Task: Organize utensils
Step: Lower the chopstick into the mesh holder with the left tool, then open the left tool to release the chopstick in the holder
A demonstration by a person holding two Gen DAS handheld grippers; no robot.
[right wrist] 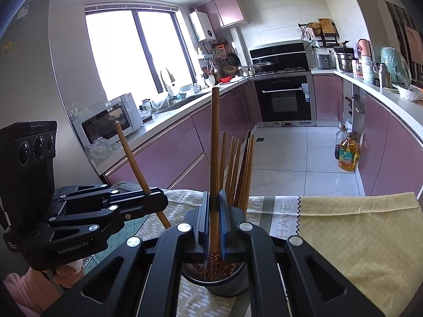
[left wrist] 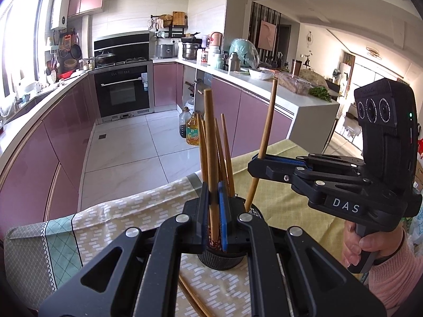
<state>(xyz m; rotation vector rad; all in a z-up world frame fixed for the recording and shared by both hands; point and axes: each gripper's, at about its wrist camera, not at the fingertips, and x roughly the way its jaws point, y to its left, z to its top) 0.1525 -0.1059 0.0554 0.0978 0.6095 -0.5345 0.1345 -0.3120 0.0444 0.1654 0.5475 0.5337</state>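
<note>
A black mesh cup [left wrist: 224, 260] stands on the cloth-covered table and holds several wooden chopsticks [left wrist: 224, 153]; it also shows in the right wrist view [right wrist: 227, 281]. My left gripper [left wrist: 214, 219] is shut on one upright chopstick [left wrist: 210, 142] whose lower end is inside the cup. My right gripper [right wrist: 214, 224] is shut on another chopstick [right wrist: 214, 142], also with its tip in the cup. From the left wrist view the right gripper [left wrist: 260, 162] holds its chopstick [left wrist: 268, 121] tilted over the cup. From the right wrist view the left gripper [right wrist: 156, 198] holds its chopstick [right wrist: 132, 158] slanted.
More chopsticks [left wrist: 194, 299] lie on the patterned tablecloth [left wrist: 111, 222] in front of the cup. A yellow-green cloth [right wrist: 357, 237] covers the table's right part. Beyond the table edge are the tiled floor, oil bottles [left wrist: 192, 132] and pink kitchen cabinets [left wrist: 66, 132].
</note>
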